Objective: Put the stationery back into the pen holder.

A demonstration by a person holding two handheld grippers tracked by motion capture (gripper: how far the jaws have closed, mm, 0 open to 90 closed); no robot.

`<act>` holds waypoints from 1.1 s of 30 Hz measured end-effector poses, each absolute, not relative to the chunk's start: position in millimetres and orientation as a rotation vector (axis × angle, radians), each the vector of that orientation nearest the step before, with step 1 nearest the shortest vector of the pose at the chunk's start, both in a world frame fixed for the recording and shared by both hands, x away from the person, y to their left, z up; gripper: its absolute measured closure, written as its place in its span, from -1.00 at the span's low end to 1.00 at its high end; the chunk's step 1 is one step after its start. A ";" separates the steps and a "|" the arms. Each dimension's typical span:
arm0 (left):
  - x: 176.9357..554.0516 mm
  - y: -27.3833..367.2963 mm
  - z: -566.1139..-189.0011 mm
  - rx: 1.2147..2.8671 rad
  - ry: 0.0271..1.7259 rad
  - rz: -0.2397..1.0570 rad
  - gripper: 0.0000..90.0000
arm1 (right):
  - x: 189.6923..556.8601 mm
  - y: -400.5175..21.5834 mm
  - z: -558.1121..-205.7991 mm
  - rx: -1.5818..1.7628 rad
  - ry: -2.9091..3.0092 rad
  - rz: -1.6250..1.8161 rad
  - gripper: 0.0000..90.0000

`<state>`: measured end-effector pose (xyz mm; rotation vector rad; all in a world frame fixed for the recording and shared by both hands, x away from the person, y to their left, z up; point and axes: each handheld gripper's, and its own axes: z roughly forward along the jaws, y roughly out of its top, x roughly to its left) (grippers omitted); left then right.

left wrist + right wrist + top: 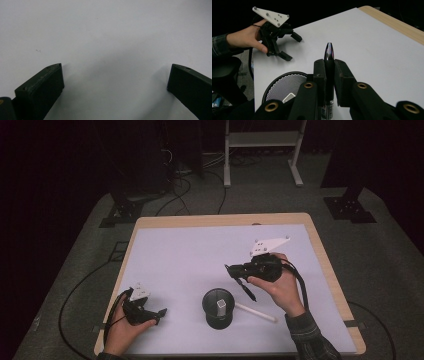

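White marker lies on table sheet, just right of black mesh cup; small white piece inside cup. Cup sits between both hands, below and left of right gripper. Right gripper's jaws clamped on dark pen, silver tip poking past pads, pen lifted over sheet near cup. Left gripper rests near front-left corner, jaws wide apart, nothing between, bare sheet ahead.
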<state>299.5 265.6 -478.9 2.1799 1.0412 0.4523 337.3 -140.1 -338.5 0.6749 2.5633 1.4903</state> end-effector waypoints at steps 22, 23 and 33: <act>299.5 265.4 -479.0 2.176 1.043 0.451 -1.00 | 337.5 -112.9 -324.6 0.589 2.572 1.527 0.77; 299.5 265.4 -479.0 2.176 1.043 0.451 -1.00 | 337.3 -111.4 -323.6 0.586 2.577 1.525 0.77; 299.5 265.6 -478.9 2.179 1.042 0.452 -1.00 | 337.1 -95.7 -320.4 0.546 2.585 1.550 0.77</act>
